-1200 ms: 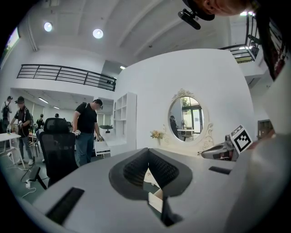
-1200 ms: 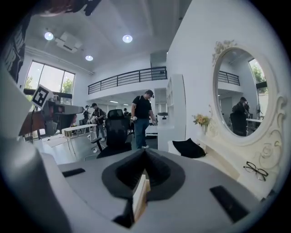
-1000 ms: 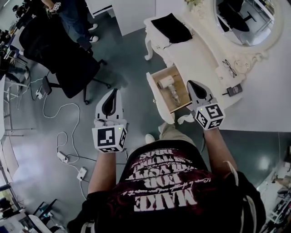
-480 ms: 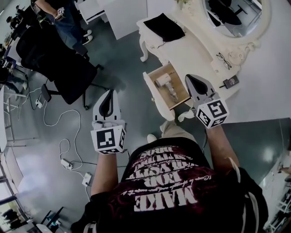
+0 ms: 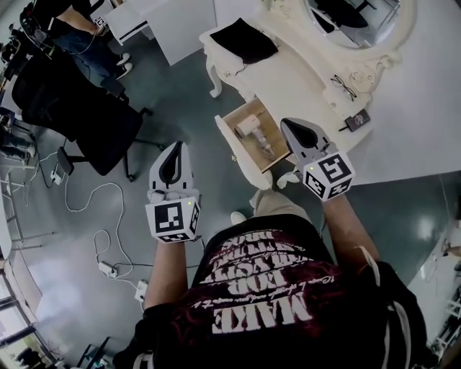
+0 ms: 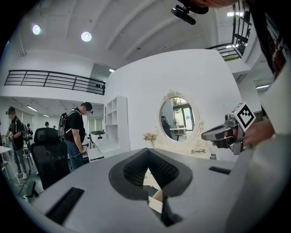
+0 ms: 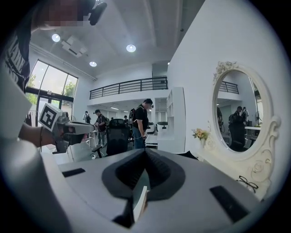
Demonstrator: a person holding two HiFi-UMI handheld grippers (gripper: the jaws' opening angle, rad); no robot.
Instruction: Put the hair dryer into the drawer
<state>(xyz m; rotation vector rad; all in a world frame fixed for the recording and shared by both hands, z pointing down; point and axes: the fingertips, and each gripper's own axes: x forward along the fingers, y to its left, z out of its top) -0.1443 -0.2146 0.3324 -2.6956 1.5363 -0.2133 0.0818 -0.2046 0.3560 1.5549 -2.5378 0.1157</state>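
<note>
The white hair dryer (image 5: 248, 128) lies inside the open wooden-bottomed drawer (image 5: 232, 148) of the white dressing table (image 5: 302, 86). My right gripper (image 5: 288, 125) hovers just right of the drawer, above the table's front edge, shut and empty. My left gripper (image 5: 176, 148) hangs over the floor to the drawer's left, also shut with nothing in it. In the left gripper view the left gripper (image 6: 148, 154) points toward the table, with the right gripper (image 6: 225, 133) at its right. In the right gripper view the right gripper (image 7: 144, 154) faces the room and the left gripper (image 7: 72, 129) shows at left.
On the table lie a black cloth (image 5: 243, 39), glasses (image 5: 341, 84) and a small black device (image 5: 353, 120), under an oval mirror (image 5: 353, 18). A black office chair (image 5: 79, 115), floor cables (image 5: 108, 230) and a standing person (image 5: 72, 29) are at left.
The head view has swung, so the table and drawer sit further left in the picture. The left gripper stands a little nearer the drawer. Both grippers stay shut; the hair dryer has not moved.
</note>
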